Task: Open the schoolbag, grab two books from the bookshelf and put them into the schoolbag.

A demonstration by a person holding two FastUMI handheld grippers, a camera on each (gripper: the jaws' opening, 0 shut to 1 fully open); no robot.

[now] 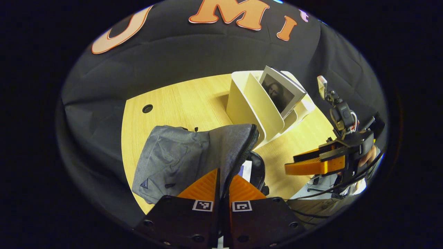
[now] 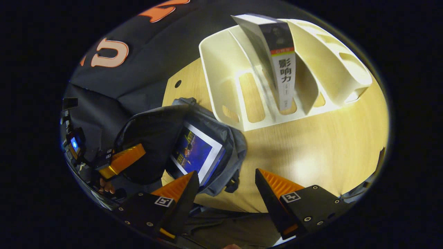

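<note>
— Where are you in the job?

— I'd say midway. My left gripper (image 1: 221, 180) is pinched shut on the flap of the schoolbag (image 1: 180, 155), holding it open. One book (image 2: 195, 152) sits inside the bag.

— And your right?

— The right gripper (image 2: 226, 183) hangs with fingers spread, holding nothing, above the table (image 2: 311, 145). Farther off, the second book (image 2: 282, 69) stands tilted in the bookshelf (image 2: 221, 69). Next I must reach out and clamp its spine.

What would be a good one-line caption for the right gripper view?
Open right gripper above the schoolbag holding one book; another book waits in the bookshelf.
</note>
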